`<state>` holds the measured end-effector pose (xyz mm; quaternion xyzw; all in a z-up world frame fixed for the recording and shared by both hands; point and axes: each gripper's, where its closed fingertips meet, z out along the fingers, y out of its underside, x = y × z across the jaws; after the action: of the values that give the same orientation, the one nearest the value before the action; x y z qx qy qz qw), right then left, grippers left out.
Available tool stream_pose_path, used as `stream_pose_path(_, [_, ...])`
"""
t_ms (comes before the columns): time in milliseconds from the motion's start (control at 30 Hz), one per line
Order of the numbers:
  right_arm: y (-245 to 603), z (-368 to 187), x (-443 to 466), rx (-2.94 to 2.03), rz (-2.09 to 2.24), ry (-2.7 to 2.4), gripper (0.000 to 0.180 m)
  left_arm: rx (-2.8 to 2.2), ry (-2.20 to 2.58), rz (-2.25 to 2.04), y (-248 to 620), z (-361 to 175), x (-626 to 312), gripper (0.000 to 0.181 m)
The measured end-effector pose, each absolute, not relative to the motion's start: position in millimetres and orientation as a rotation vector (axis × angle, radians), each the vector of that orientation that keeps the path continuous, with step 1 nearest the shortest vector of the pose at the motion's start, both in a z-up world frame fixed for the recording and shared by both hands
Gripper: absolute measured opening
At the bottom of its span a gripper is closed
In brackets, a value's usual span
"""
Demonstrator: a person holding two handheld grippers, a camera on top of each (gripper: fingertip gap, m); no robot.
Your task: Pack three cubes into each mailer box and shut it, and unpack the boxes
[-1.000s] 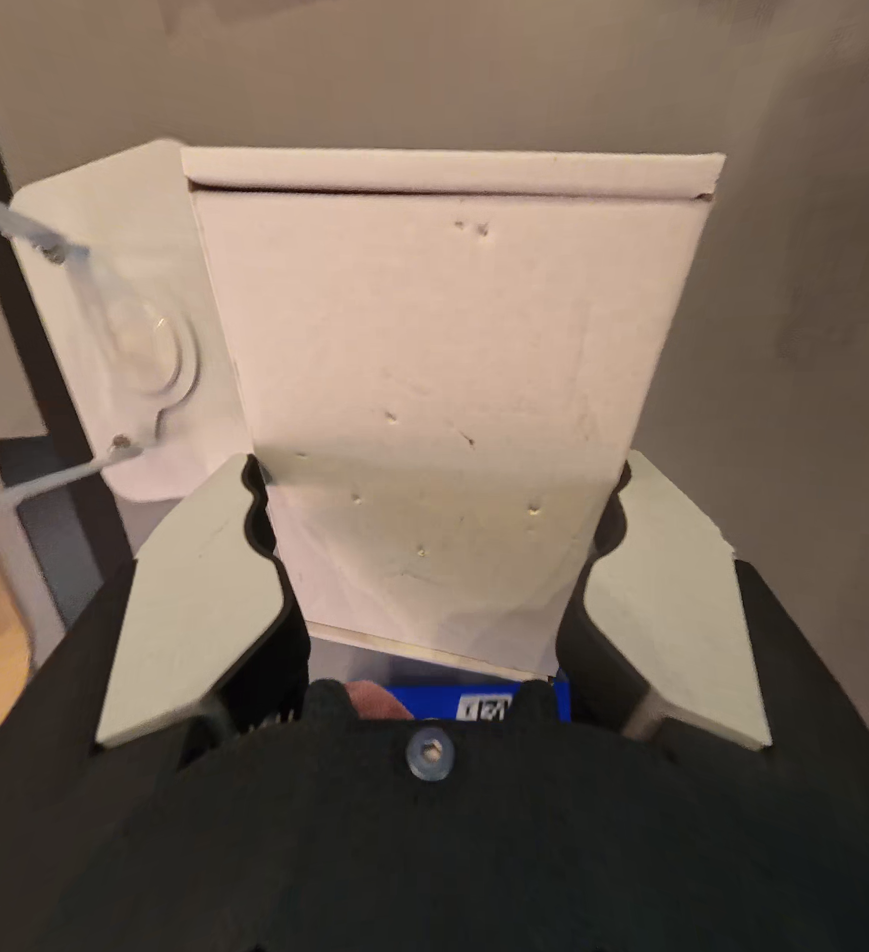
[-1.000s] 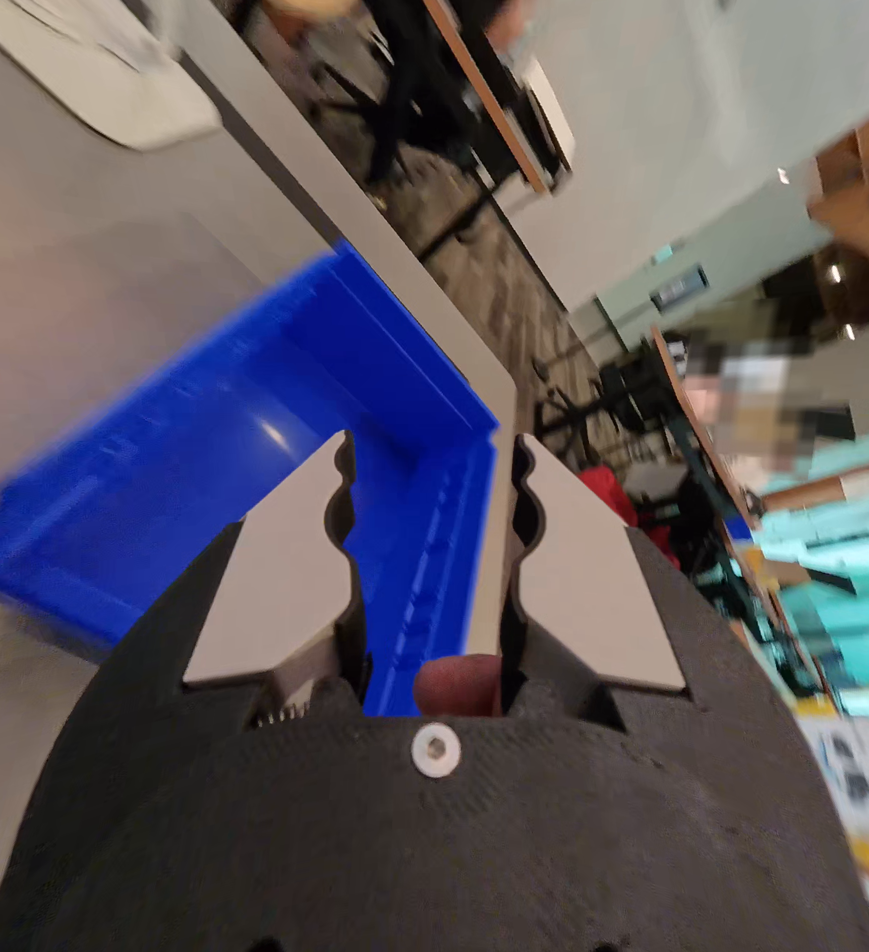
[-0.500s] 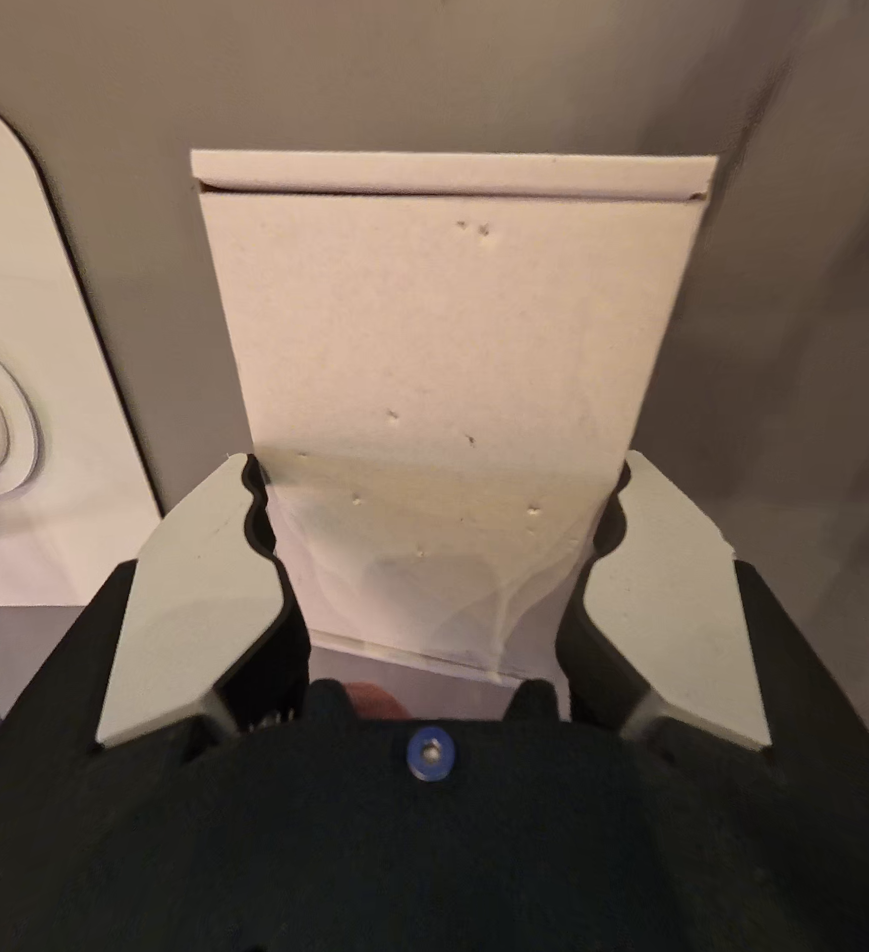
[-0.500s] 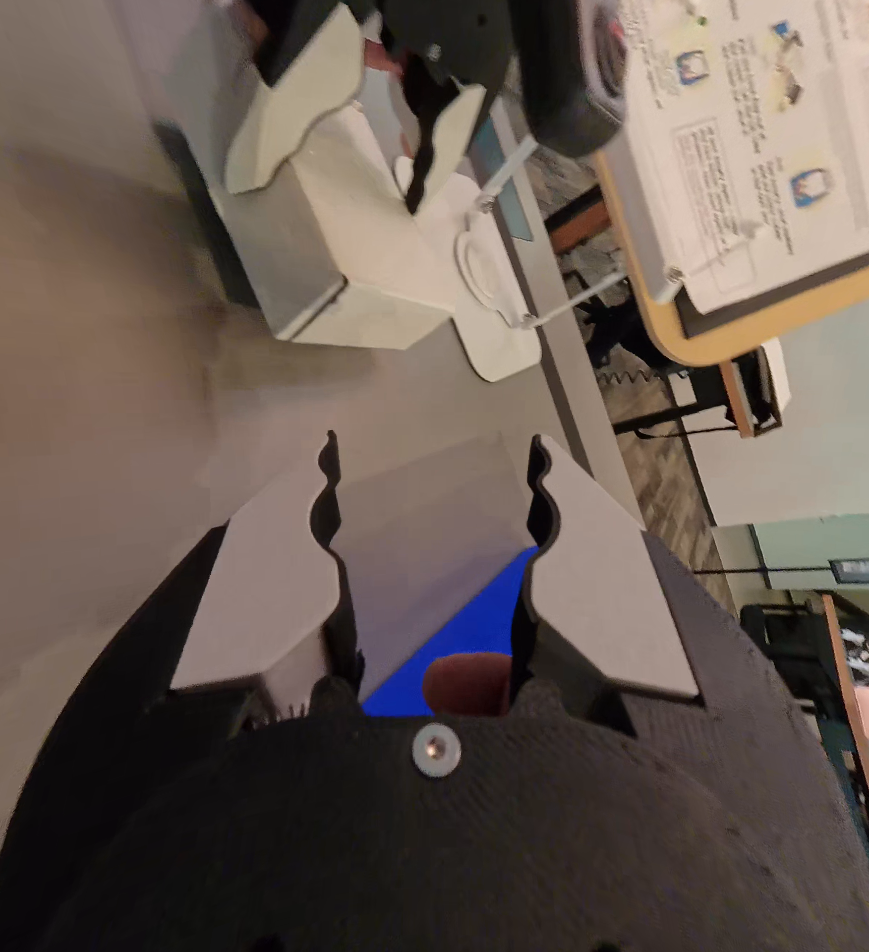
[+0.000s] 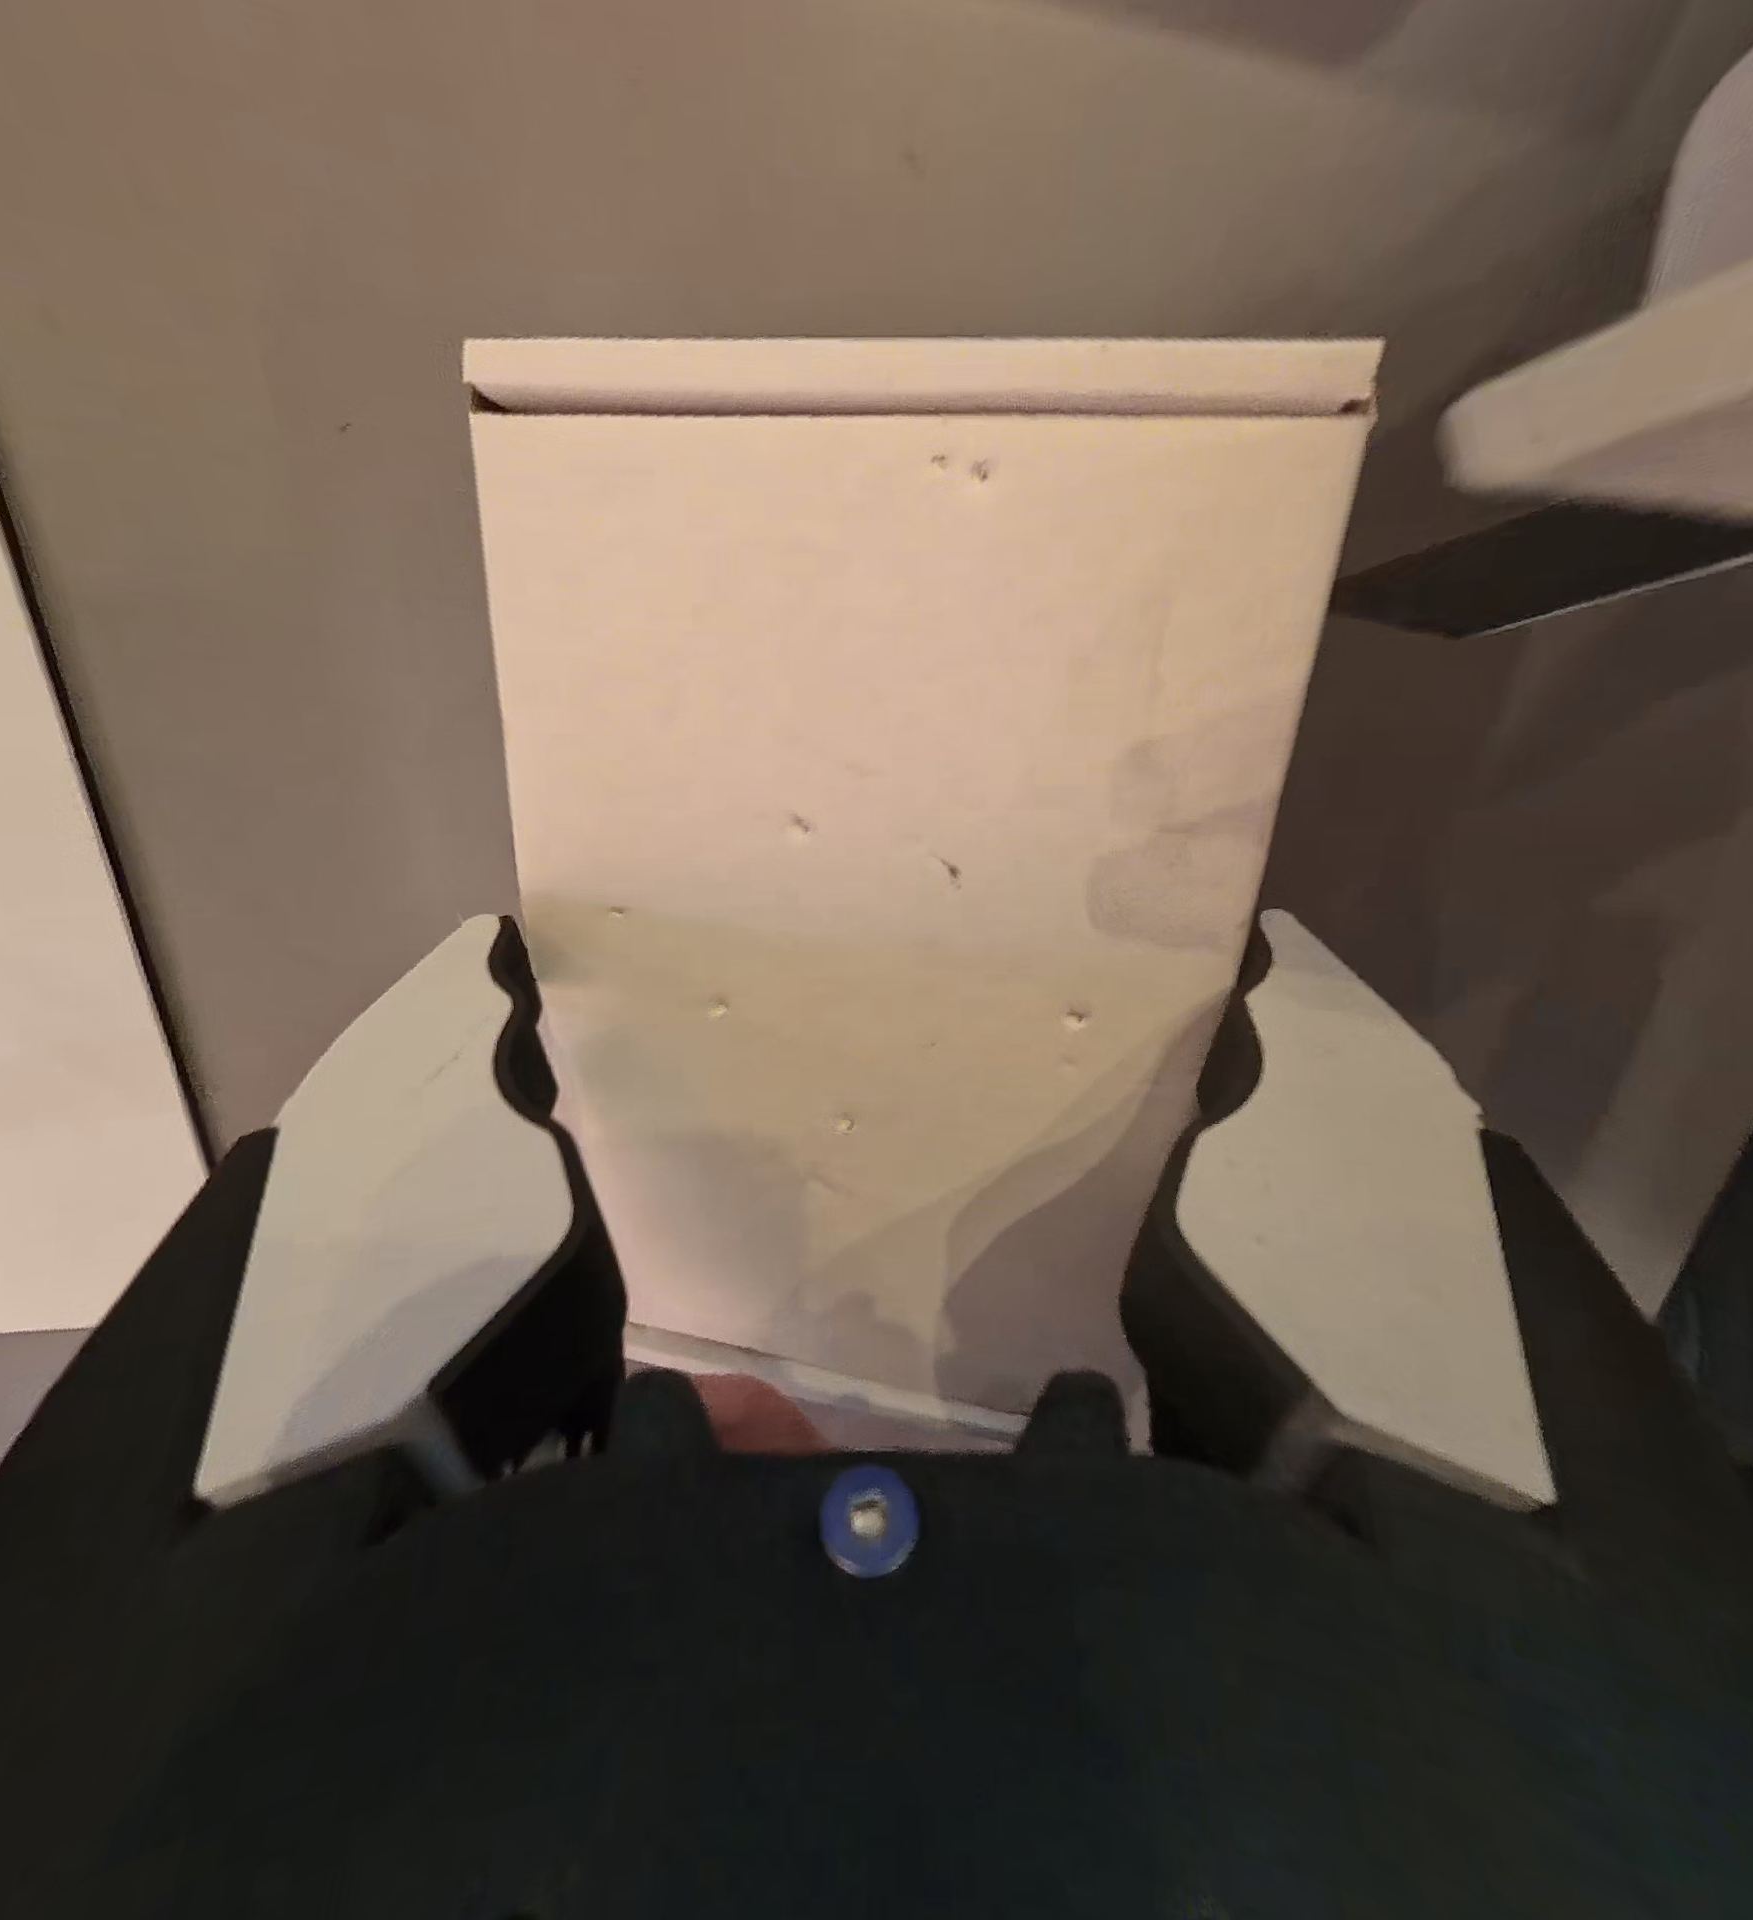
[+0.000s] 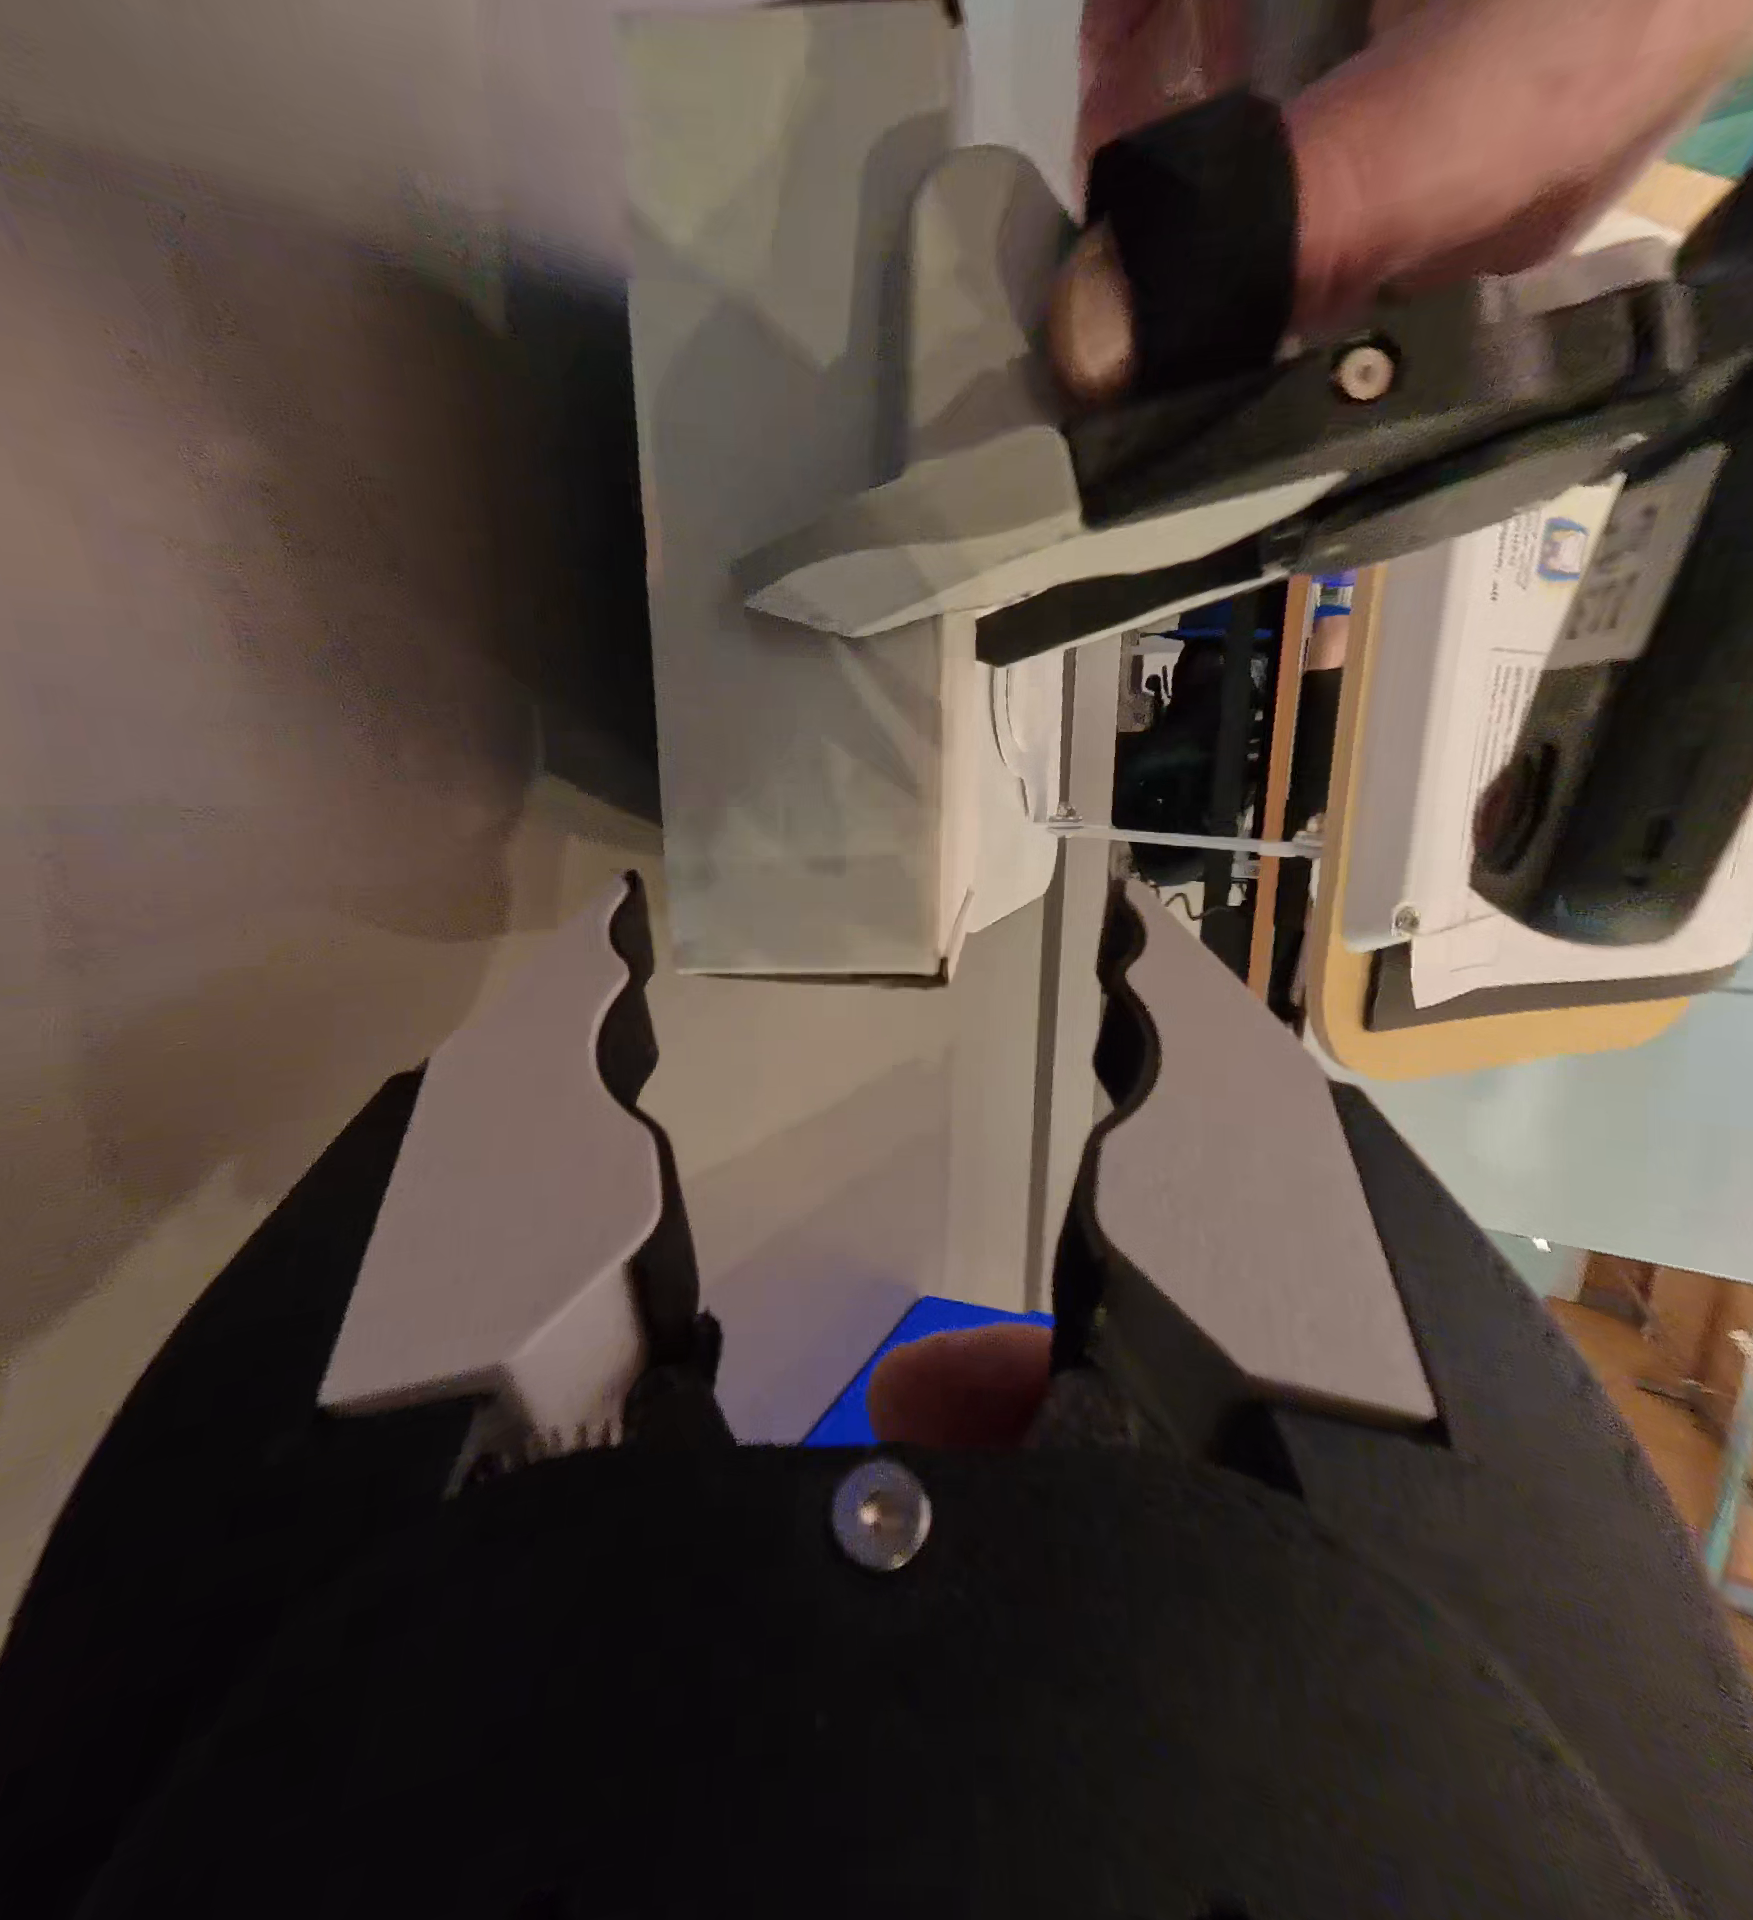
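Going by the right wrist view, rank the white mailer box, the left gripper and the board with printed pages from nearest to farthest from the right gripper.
From the right gripper, whose jaws stand open and empty:
1. White mailer box, straight ahead, its near end just past the left fingertip.
2. Left gripper, upper right, clamped on the box farther along.
3. Board with printed pages, far right, behind the table edge.

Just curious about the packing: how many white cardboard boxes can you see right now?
1. The white box is clamped shut between the left gripper, above the grey table. Others may be out of view.
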<state>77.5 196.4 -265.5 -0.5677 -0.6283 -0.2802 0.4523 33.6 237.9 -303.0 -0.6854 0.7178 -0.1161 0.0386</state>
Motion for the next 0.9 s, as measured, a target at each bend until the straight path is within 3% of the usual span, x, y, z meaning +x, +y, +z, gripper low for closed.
stream_pose_path(167, [212,-284,77,-1.372,-0.774,-1.659,0.061,-2.131,2.154,-0.442,239,-301,37,0.122])
stream_pose_path(533, [216,-283,85,-1.46,-0.71,-1.631,0.06,-1.938,2.048,-0.399,233,-269,13,0.12])
stream_pose_path(767, [217,-279,90,-1.505,-0.597,-1.632,0.06,-1.732,1.937,0.159,239,-284,-43,0.14])
stream_pose_path(900, [216,-276,90,-1.522,-0.538,-1.644,0.06,-1.573,1.825,0.332,247,-288,-39,0.127])
